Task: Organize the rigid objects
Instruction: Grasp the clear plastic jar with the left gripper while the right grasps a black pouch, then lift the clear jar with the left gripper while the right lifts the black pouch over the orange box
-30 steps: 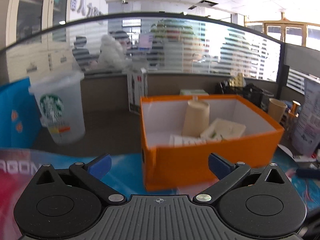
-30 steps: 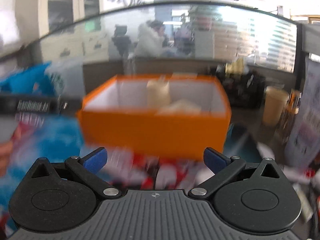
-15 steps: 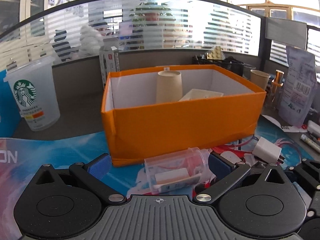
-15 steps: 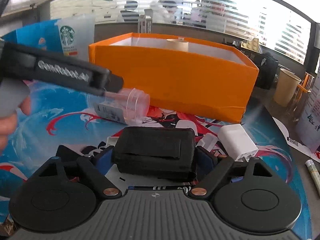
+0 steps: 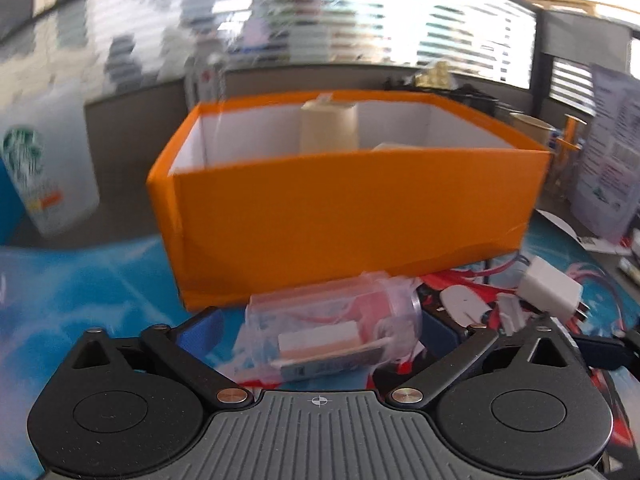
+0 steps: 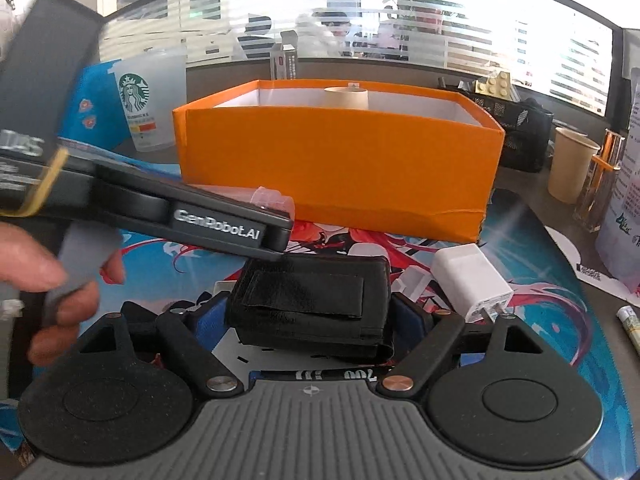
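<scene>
A clear plastic container (image 5: 332,332) with small items inside lies on its side between the fingers of my left gripper (image 5: 320,326), which is shut on it in front of the orange box (image 5: 352,216). My right gripper (image 6: 308,308) is shut on a black pouch (image 6: 312,308) with a strap flap, low over the printed mat. The orange box (image 6: 340,168) holds a paper cup (image 6: 346,97). The left gripper's body crosses the right wrist view at left, and only a tip of the container (image 6: 272,196) shows above it.
A white charger plug (image 6: 472,280) lies on the mat right of the pouch; it also shows in the left wrist view (image 5: 550,290). A Starbucks cup (image 6: 150,100) stands left of the box. A paper cup (image 6: 572,168) and a bottle (image 6: 600,184) stand at right.
The left gripper has closed in on the clear container, which now sits between its fingers. The right gripper stays around the black pouch and has shifted slightly.
</scene>
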Motion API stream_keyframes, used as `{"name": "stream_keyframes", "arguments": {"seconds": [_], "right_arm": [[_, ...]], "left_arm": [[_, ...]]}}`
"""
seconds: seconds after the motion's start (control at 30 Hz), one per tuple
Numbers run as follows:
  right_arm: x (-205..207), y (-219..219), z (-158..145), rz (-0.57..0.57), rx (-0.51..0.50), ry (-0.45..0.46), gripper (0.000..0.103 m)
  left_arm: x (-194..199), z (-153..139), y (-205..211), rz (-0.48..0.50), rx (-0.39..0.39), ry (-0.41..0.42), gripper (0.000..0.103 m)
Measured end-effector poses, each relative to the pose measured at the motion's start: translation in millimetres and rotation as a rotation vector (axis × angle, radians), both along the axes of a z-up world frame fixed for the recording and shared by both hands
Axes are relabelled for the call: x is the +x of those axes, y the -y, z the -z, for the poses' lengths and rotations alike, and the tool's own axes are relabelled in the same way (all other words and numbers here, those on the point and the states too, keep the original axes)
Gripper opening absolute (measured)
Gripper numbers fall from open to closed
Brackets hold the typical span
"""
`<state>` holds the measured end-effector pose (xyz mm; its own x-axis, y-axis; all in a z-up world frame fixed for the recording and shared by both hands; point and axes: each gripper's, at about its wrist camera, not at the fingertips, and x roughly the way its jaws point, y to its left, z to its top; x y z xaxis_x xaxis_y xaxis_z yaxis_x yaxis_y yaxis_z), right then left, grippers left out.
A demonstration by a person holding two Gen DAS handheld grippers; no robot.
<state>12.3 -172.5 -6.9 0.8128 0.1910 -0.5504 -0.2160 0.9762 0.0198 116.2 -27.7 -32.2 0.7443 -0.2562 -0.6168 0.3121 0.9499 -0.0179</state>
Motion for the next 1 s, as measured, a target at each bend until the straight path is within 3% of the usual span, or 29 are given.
{"name": "stream_keyframes", "arguments": {"seconds": [0.03,0.23,1.0], "right_arm": [[0,1,0,0.002,0.004,0.0,0.081],[0,11,-7,0.022,0.038,0.015,0.08],[-37,8,-55,0.066,0.017,0.156,0.08]], "left_arm": [[3,3,-3,-0.005,-0.019,-0.025,0.085],[-1,2,-10,-0.017,-0.05,-0.027,0.083],[-58,-74,-41,-0.018,-0.101,0.155,0.084]]}}
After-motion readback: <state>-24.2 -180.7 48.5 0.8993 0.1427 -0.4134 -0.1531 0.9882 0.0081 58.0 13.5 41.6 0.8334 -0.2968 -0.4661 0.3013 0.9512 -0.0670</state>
